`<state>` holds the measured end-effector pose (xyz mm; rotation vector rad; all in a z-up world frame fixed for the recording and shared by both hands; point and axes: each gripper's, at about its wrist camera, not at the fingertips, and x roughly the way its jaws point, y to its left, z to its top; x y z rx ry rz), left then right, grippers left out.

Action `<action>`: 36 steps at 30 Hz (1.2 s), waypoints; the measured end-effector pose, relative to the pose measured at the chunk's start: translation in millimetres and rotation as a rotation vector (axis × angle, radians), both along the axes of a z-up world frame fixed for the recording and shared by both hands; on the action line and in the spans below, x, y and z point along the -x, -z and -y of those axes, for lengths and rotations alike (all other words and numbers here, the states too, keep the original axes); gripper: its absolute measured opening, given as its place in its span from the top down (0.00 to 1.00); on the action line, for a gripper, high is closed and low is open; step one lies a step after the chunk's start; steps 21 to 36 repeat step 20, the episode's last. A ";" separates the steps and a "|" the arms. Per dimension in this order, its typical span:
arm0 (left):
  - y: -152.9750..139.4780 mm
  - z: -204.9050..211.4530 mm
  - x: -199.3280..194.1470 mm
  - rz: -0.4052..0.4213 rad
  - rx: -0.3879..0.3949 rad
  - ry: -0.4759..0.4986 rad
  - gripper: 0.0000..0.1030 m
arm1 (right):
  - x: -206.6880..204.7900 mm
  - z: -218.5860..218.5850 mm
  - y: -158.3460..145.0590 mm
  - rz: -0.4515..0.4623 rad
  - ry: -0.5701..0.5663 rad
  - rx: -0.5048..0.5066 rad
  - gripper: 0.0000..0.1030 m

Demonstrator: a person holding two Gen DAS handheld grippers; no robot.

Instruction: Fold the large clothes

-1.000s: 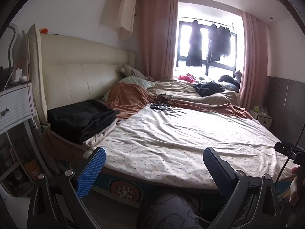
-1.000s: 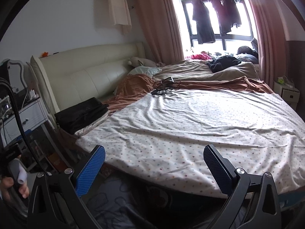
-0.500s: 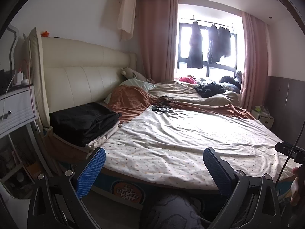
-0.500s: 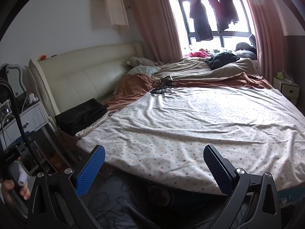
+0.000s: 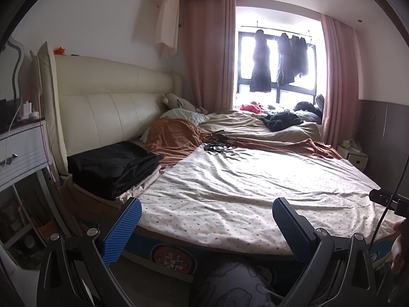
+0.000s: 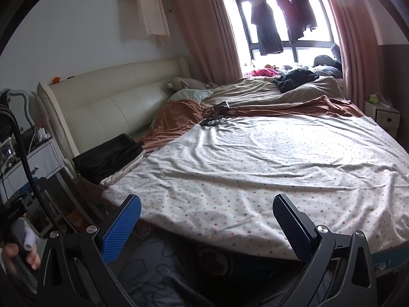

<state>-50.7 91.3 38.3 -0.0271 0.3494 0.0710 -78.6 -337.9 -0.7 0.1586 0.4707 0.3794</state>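
A large white sheet with small coloured dots point(image 5: 250, 179) lies spread flat over the near half of the bed; it also shows in the right wrist view point(image 6: 268, 163). A stack of folded black clothes point(image 5: 112, 163) sits at the bed's left corner by the headboard, seen too in the right wrist view point(image 6: 107, 158). My left gripper point(image 5: 207, 226) is open and empty, held just off the bed's near edge. My right gripper point(image 6: 207, 223) is open and empty, also over the near edge.
A rust-brown blanket point(image 5: 176, 138) and a beige duvet point(image 5: 245, 128) lie farther back, with black cables point(image 5: 217, 145) and a dark garment point(image 5: 281, 122) on them. A white dresser point(image 5: 20, 151) stands at left, a nightstand point(image 5: 354, 154) at right. Clothes hang at the window point(image 5: 278, 58).
Both grippers have tilted up and drawn back slightly, so more of the room and window shows. Both stay open and empty.
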 end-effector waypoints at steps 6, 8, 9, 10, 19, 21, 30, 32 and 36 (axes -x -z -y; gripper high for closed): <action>0.6 0.9 0.5 -0.001 -0.002 0.000 0.00 | 0.7 -0.7 0.7 -0.002 0.001 -0.001 0.00; 0.4 2.1 0.9 0.000 -0.008 -0.001 0.00 | 1.0 -0.7 1.0 -0.002 0.003 -0.001 0.00; 0.8 2.6 0.9 0.000 -0.009 0.000 0.00 | 0.5 -0.7 0.7 -0.001 0.005 0.000 0.00; 0.6 3.4 1.1 0.000 -0.011 0.003 0.00 | 0.9 -0.1 1.1 0.000 0.012 0.001 0.00; -0.2 4.2 0.7 -0.003 -0.006 0.013 0.00 | 0.3 5.6 2.4 -0.007 0.042 -0.014 0.00; -0.3 4.2 0.7 -0.004 -0.007 0.015 0.00 | -0.2 5.8 2.4 -0.009 0.044 -0.015 0.00; -0.3 4.2 0.7 -0.004 -0.007 0.015 0.00 | -0.2 5.8 2.4 -0.009 0.044 -0.015 0.00; -0.3 4.2 0.7 -0.004 -0.007 0.015 0.00 | -0.2 5.8 2.4 -0.009 0.044 -0.015 0.00; -0.3 4.2 0.7 -0.004 -0.007 0.015 0.00 | -0.2 5.8 2.4 -0.009 0.044 -0.015 0.00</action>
